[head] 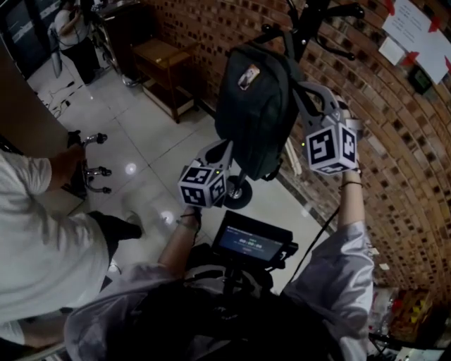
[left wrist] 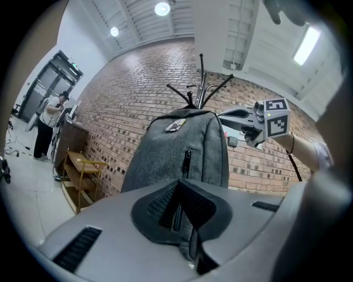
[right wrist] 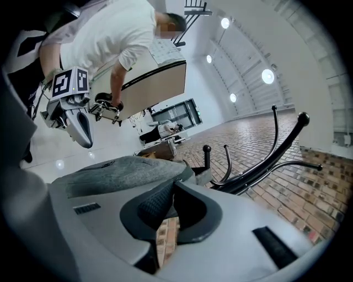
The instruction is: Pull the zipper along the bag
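A dark grey backpack point(head: 257, 99) point(left wrist: 176, 160) point(right wrist: 121, 173) hangs on a black coat rack point(head: 303, 21) point(left wrist: 196, 93) against the brick wall. A short vertical zipper point(left wrist: 186, 162) runs down its front pocket. My left gripper point(head: 229, 151) point(left wrist: 179, 184) point(right wrist: 83, 129) is at the bag's lower left, shut on a fold of its fabric. The right gripper point(head: 299, 88) point(left wrist: 226, 114) point(right wrist: 174, 184) reaches the bag's upper right side near the top. Its jaws are closed together at the tips. No zipper pull shows between them.
A person in a white shirt point(head: 35, 240) point(right wrist: 110, 33) bends close at the left. A wooden shelf point(head: 165, 63) point(left wrist: 80, 171) stands along the brick wall point(head: 394, 141). The rack's round base point(head: 236, 194) rests on the tiled floor. A small screen point(head: 250, 243) sits at my chest.
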